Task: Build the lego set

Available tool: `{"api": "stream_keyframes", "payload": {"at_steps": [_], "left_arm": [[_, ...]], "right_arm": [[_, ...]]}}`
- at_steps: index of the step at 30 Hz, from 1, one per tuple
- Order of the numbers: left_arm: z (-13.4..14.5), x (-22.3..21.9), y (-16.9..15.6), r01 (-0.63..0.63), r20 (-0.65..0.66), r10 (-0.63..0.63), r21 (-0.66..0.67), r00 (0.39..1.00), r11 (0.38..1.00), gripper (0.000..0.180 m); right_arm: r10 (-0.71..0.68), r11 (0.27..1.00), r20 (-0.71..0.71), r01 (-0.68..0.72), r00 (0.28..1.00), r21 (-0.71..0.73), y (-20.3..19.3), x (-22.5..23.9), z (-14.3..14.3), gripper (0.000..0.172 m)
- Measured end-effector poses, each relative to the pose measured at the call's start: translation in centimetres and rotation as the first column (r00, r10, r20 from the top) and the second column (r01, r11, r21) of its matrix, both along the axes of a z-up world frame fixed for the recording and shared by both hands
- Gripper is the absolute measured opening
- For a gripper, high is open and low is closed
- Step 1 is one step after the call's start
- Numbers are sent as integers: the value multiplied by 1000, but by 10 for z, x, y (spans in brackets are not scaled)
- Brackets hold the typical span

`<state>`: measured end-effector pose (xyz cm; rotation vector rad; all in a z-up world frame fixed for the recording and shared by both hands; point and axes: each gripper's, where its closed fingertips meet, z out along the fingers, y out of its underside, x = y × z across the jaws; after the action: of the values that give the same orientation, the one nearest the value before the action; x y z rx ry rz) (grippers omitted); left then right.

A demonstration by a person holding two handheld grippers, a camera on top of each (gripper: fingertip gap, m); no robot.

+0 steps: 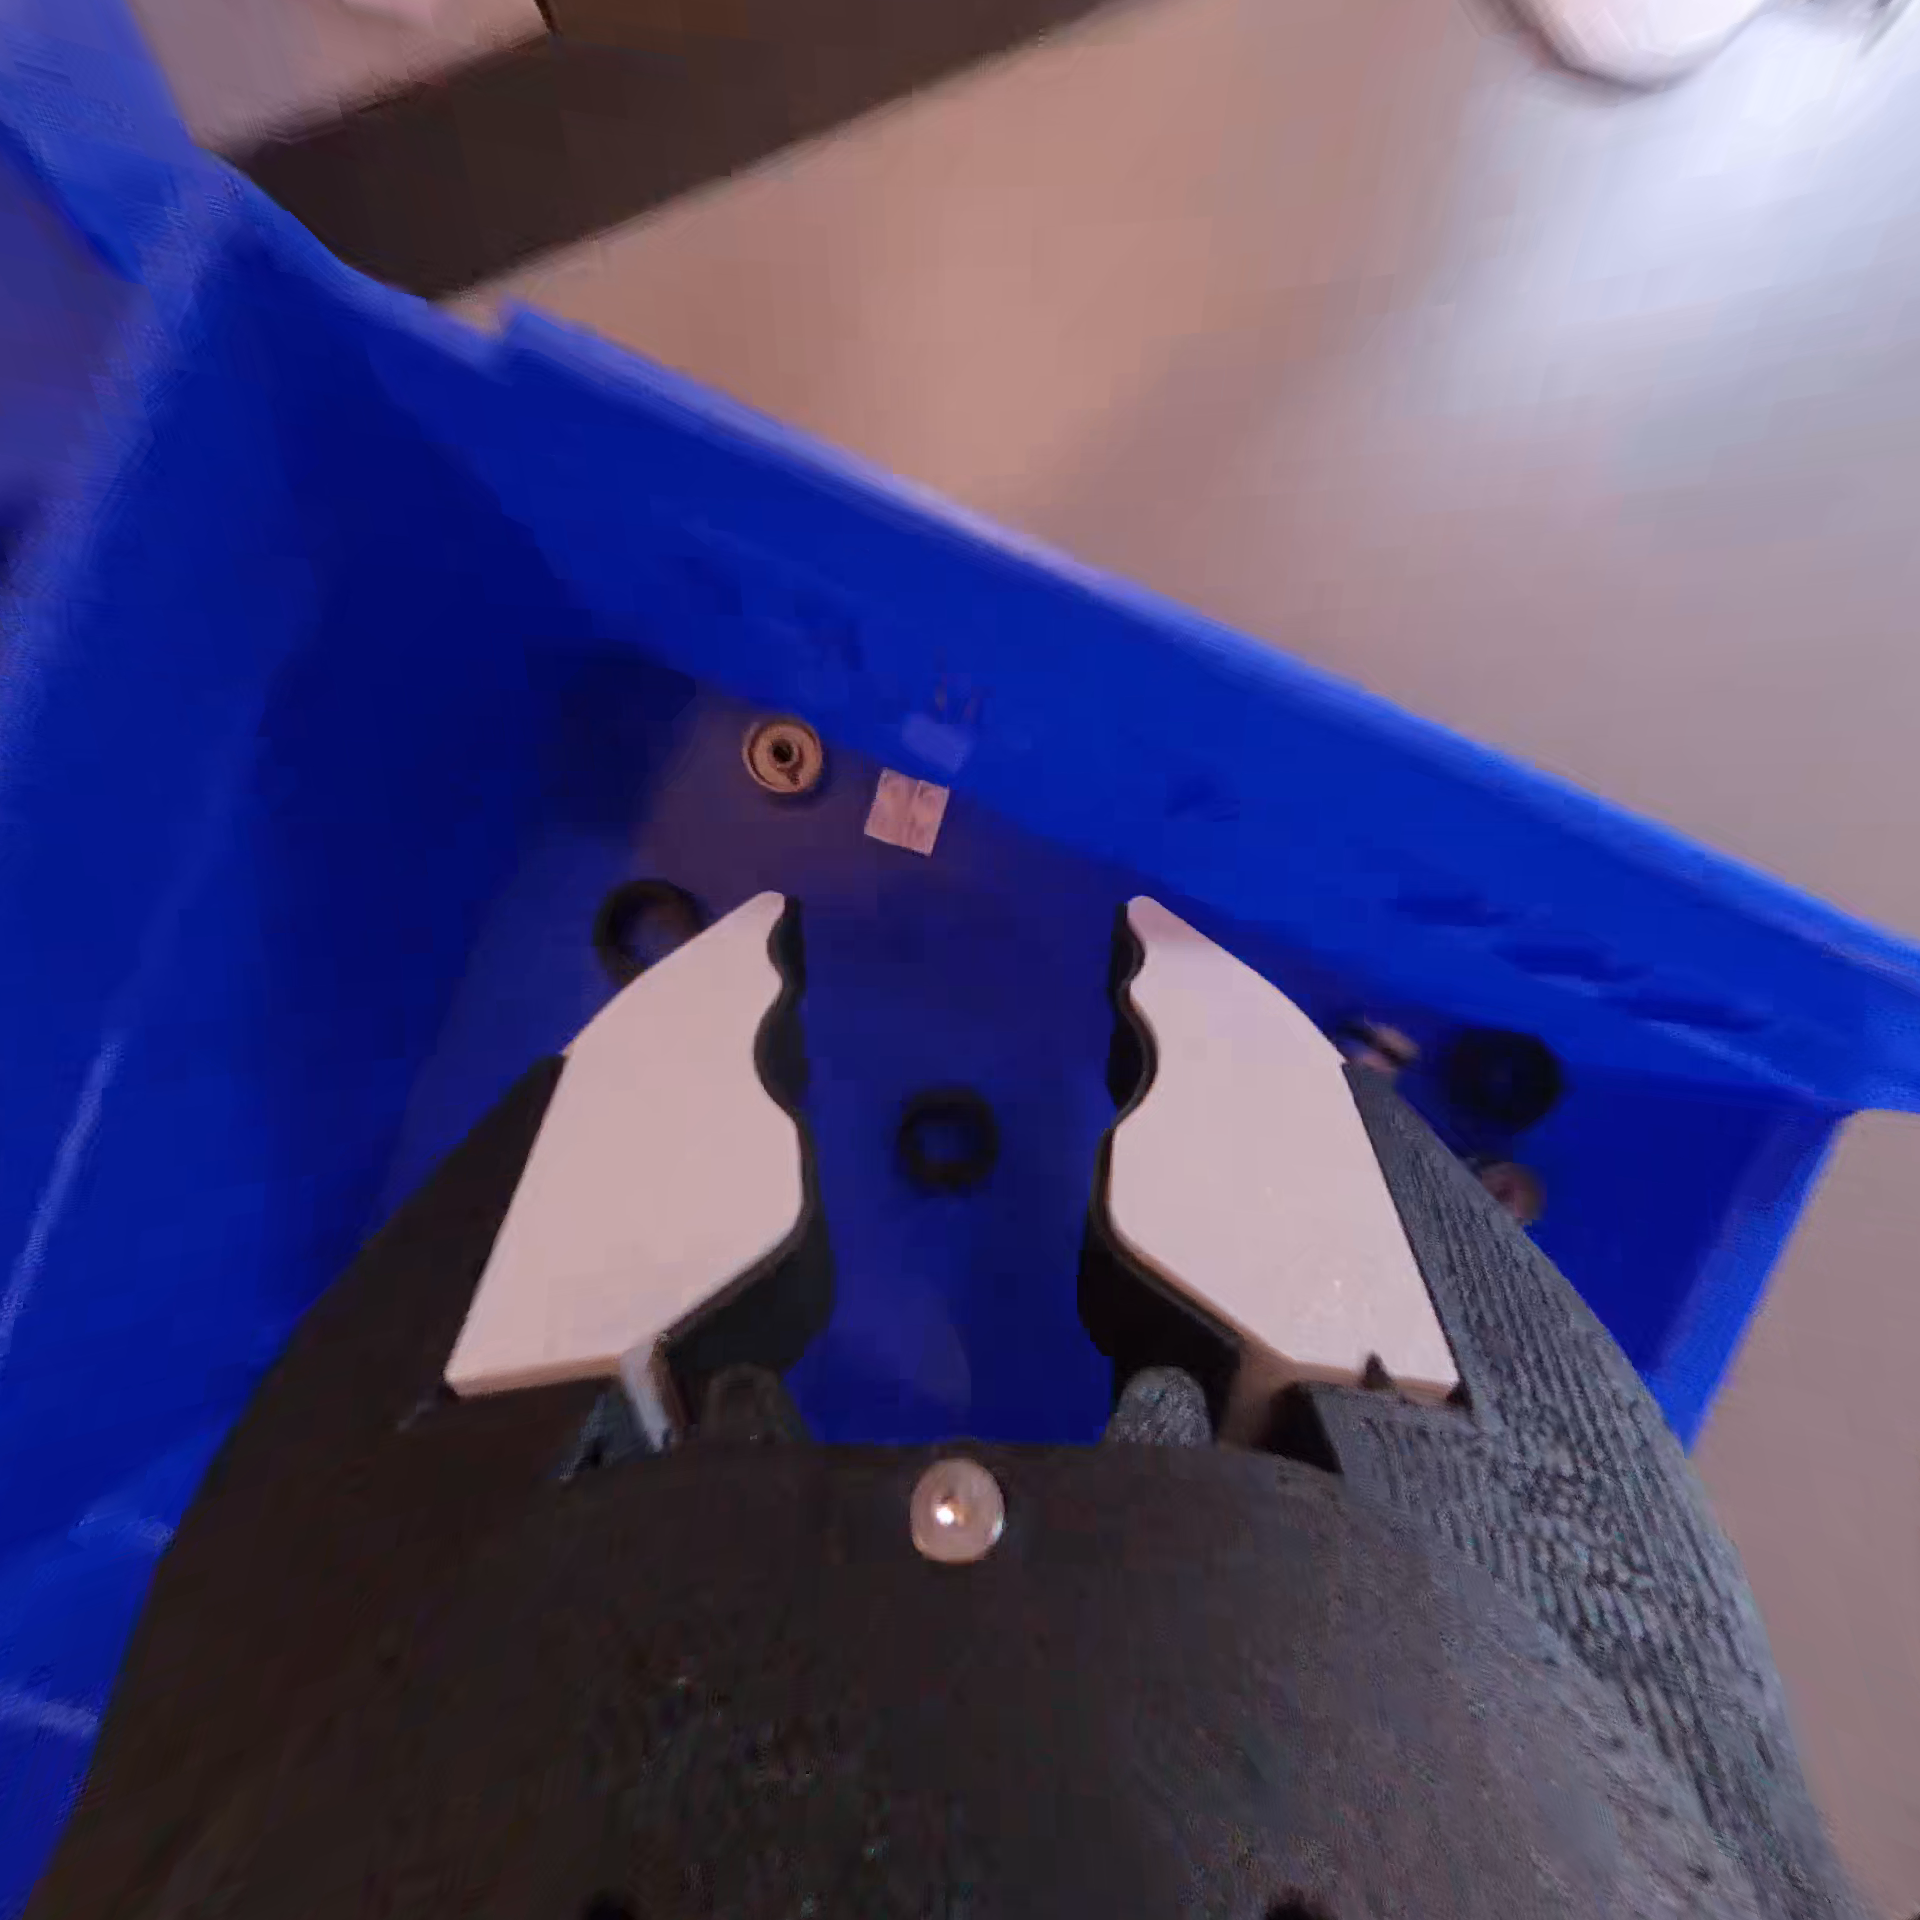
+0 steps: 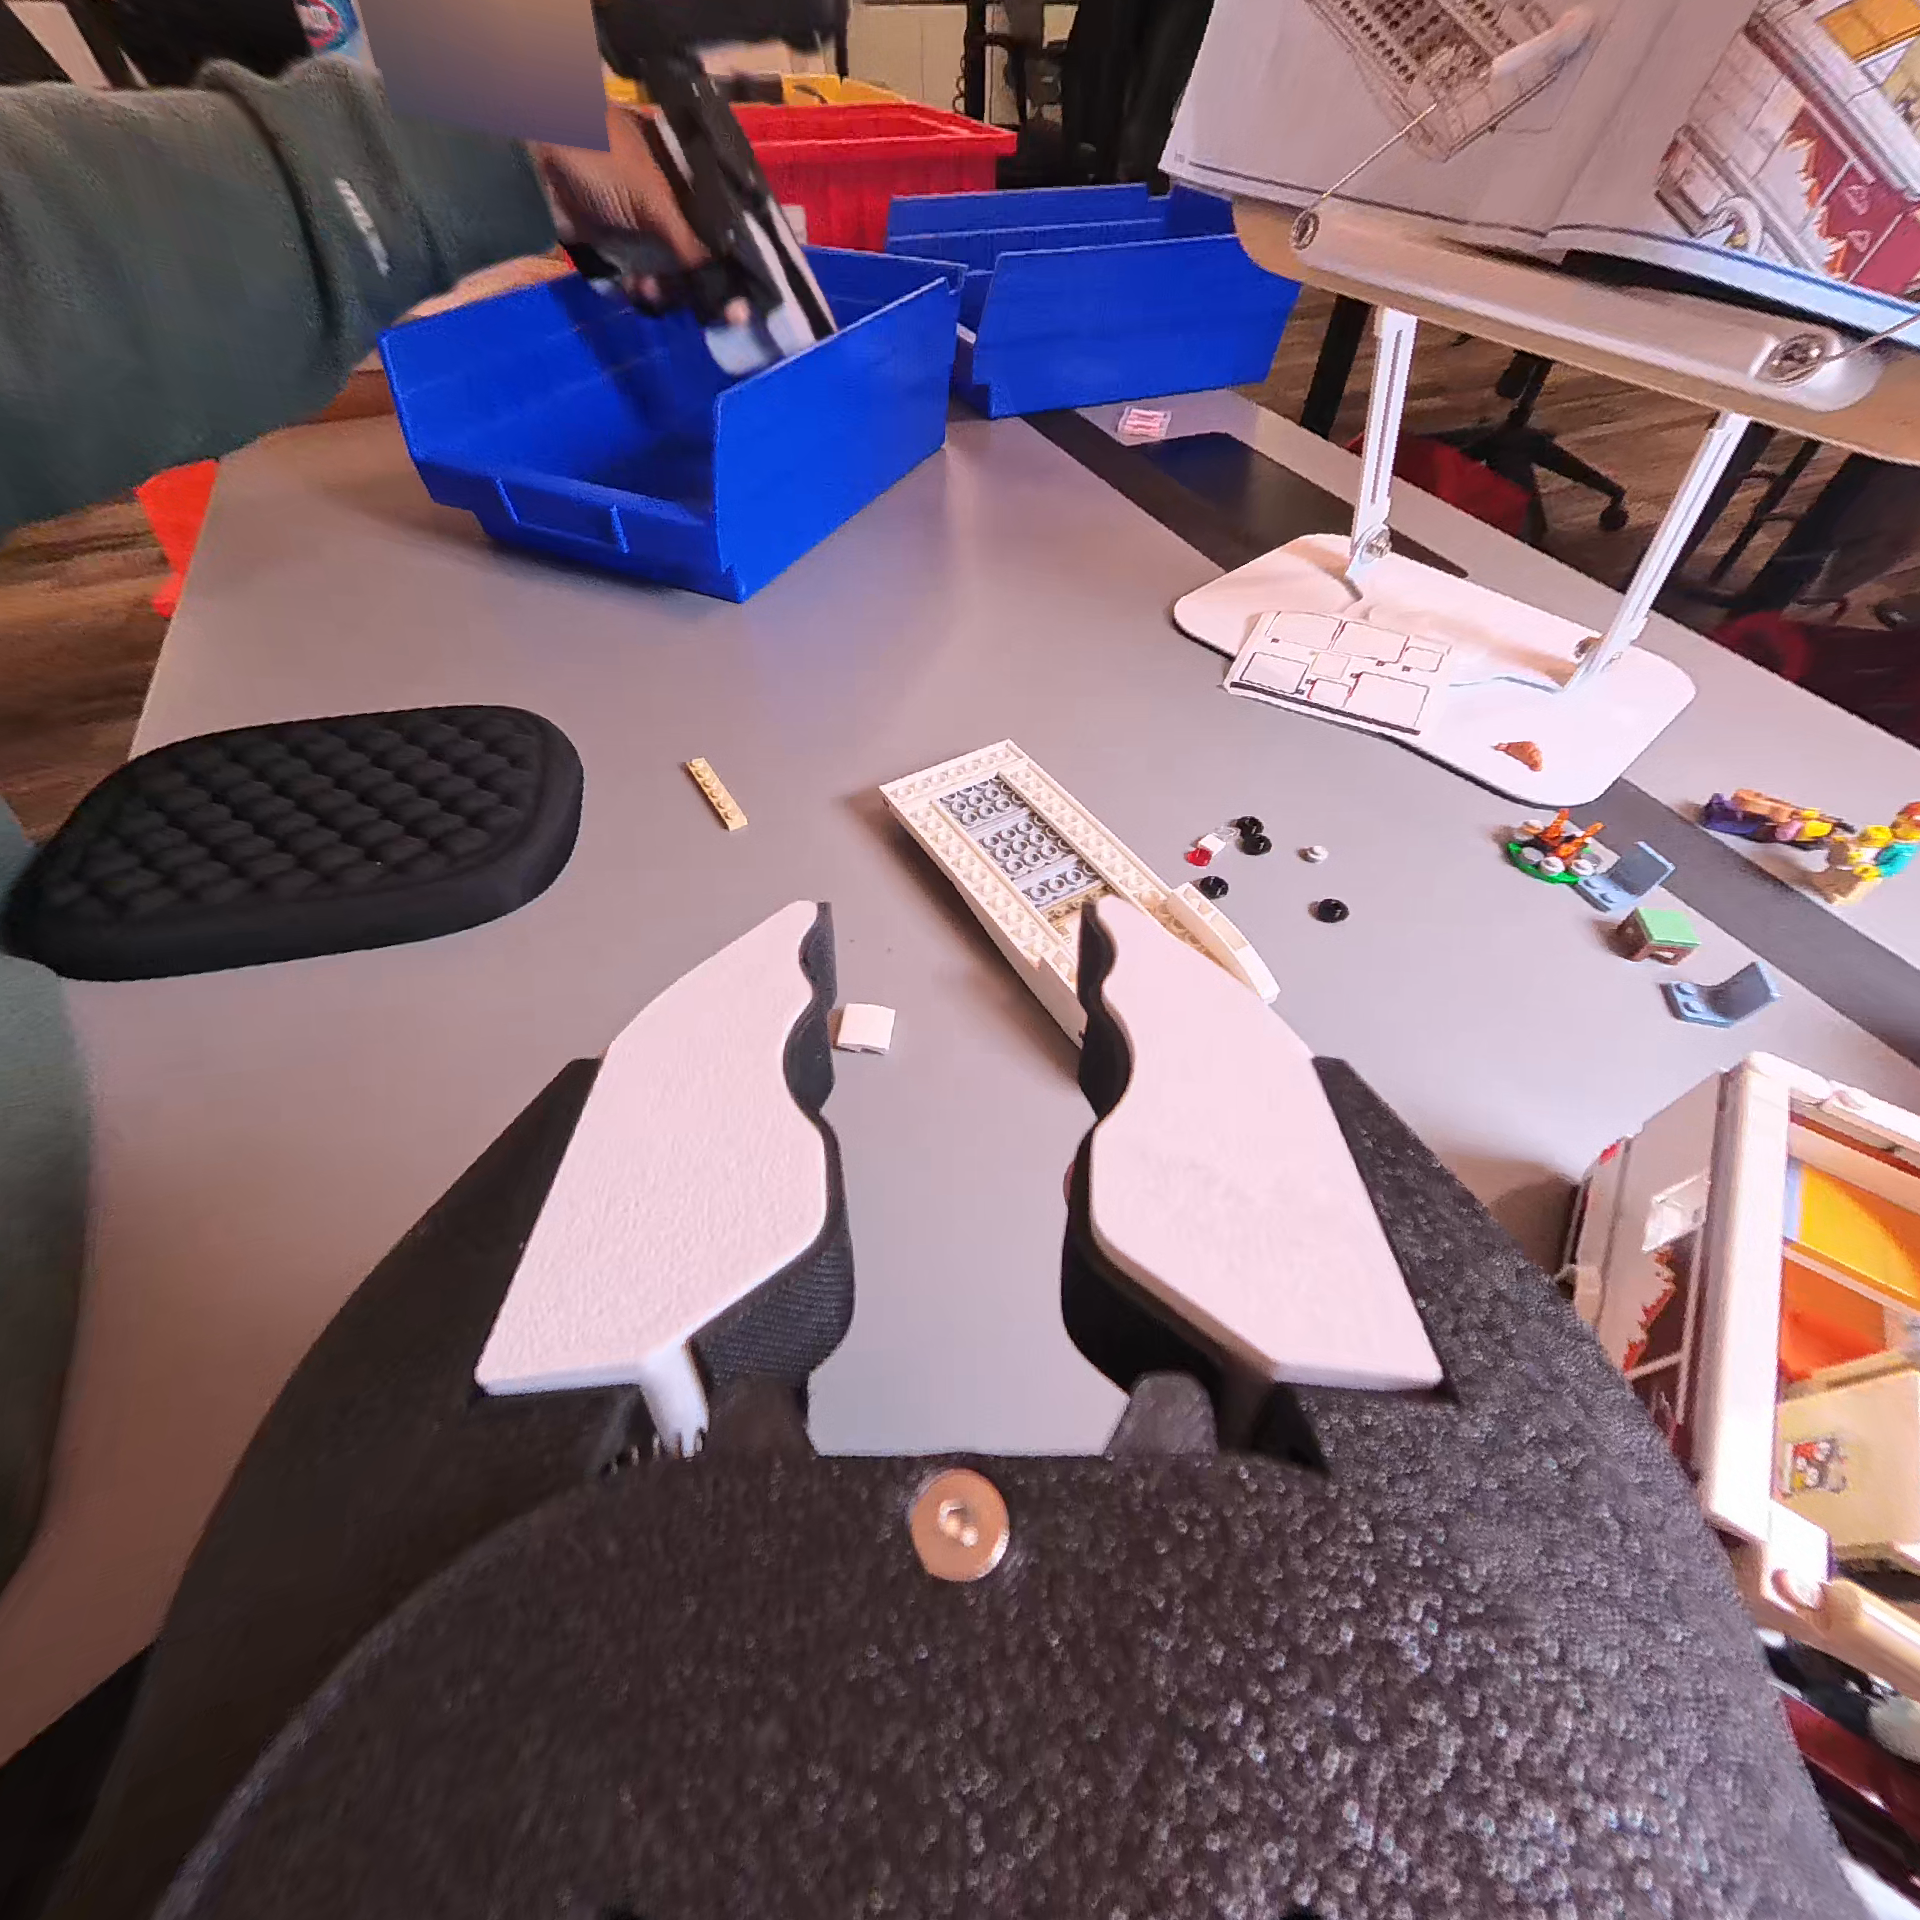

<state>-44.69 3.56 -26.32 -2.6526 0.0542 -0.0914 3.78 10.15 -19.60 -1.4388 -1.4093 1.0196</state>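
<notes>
left claw (image 1: 951, 914) gapes bare inside blue bin (image 1: 312, 644).

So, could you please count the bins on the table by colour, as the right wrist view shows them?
Blue bins: 3, the near one with the left gripper inside it, and two behind.
Red bins: 1.
Yellow: 1 rim behind the red, mostly hidden.
Total: 5.

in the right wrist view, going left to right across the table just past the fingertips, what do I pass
Black dimpled pad → tan strip plate → white and grey studded plate → small black round pieces → grey angled bracket.
</notes>
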Motion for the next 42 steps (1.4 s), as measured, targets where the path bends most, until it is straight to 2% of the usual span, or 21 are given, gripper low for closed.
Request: {"api": "stream_keyframes", "payload": {"at_steps": [4,5,8,9,13,15,17,19,20,22,24,26,27,29,31,34,37,39,42], "left_arm": [[-38,-2,6,63,-92,-76,-133,993,989,57],[-45,-4,7,69,-113,-88,-160,990,985,51],[-48,-4,18,74,-116,-91,-139,989,988,33],[-49,1,20,76,-85,-87,-125,993,989,18],[-47,3,9,89,-80,-105,-183,991,979,18],[-26,9,4,86,-121,-104,-140,987,986,18],[20,14,0,68,-210,-66,0,976,998,17],[75,37,-5,109,-289,-48,198,956,974,17],[99,62,-6,163,-274,-74,317,959,934,17],[132,139,-11,293,-161,-245,524,956,800,17],[142,223,-19,351,-30,-460,690,887,633,17],[142,302,-30,323,98,-676,822,730,468,17],[139,333,-35,282,151,-753,866,641,414,17],[135,377,-41,188,247,-858,913,451,361,17],[135,400,-39,103,326,-899,924,292,369,17],[134,415,-32,33,408,-901,909,145,416,17],[132,419,-30,-11,451,-889,892,82,452,17],[127,422,-28,-13,459,-883,888,99,460,16],[122,426,-28,2,474,-876,879,92,476,16]], "right_arm": [[-3,1000,2,3,1000,5,-1,0,-1,43],[-1,1000,4,1,1000,5,-1,0,-2,43],[3,1000,14,-3,1000,5,-2,-1,-5,43],[7,1000,16,-7,1000,1,-2,-2,-6,43],[19,1000,32,-20,999,6,-7,-2,-11,42],[22,999,33,-23,999,26,-10,-1,-10,42],[29,999,15,-29,999,33,-13,-1,-7,41],[40,999,-13,-39,999,26,-16,-4,-3,39],[55,998,-26,-55,998,21,-21,-7,-1,39],[95,995,-58,-94,994,25,-32,-15,2,39],[136,990,-80,-134,987,38,-46,-25,4,39],[184,983,-96,-183,978,24,-62,-35,5,39],[210,977,-110,-211,971,5,-70,-40,7,39],[252,965,-151,-260,956,-36,-84,-50,15,38],[248,967,-184,-255,951,-15,-89,-58,25,38],[225,969,-210,-196,951,151,-90,-66,39,38],[192,946,-195,-129,962,298,-88,-72,44,39],[200,928,-182,-126,963,351,-92,-75,44,37],[194,882,-161,-100,968,460,-94,-78,43,29]]}}
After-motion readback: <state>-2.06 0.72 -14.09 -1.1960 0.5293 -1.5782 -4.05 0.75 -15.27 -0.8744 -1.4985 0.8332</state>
